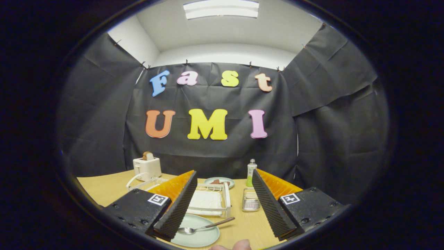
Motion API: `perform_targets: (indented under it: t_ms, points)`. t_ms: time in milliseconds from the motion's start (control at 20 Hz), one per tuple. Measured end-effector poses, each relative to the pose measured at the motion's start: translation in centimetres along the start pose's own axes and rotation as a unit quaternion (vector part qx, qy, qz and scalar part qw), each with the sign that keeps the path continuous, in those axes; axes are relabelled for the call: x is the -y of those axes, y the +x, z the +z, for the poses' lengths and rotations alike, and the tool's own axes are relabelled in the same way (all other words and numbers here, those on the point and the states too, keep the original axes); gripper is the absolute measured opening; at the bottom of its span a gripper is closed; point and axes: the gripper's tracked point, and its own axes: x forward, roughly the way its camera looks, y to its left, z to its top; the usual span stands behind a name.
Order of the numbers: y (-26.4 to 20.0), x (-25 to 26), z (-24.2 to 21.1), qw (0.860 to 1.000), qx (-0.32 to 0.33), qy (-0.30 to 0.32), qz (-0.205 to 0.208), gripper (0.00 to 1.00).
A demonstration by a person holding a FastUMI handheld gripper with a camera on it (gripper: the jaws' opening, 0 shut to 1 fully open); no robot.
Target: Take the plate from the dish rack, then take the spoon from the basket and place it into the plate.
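A pale green plate (197, 236) lies on the wooden table between my fingers, close to the left one. A metal spoon (204, 227) rests in it, bowl toward the left finger, handle angled out over the plate's right rim. Beyond the plate stands the white dish rack (227, 198), and to its right a small metal mesh basket (250, 200). My gripper (223, 178) is open, raised above the table, with nothing between its fingers.
A white toaster (147, 167) with a slice of bread stands at the back left. A small plate with something brown (219, 181) and a green-filled bottle (251, 173) sit behind the rack. A fingertip (239, 246) shows at the near edge.
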Motion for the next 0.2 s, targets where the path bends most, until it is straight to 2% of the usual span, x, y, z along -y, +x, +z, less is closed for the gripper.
perform_targets:
  t_ms: [200]
  points:
    - [0.05, -0.53, -0.18, 1.000, 0.001, -0.003, 0.004, 1.00]
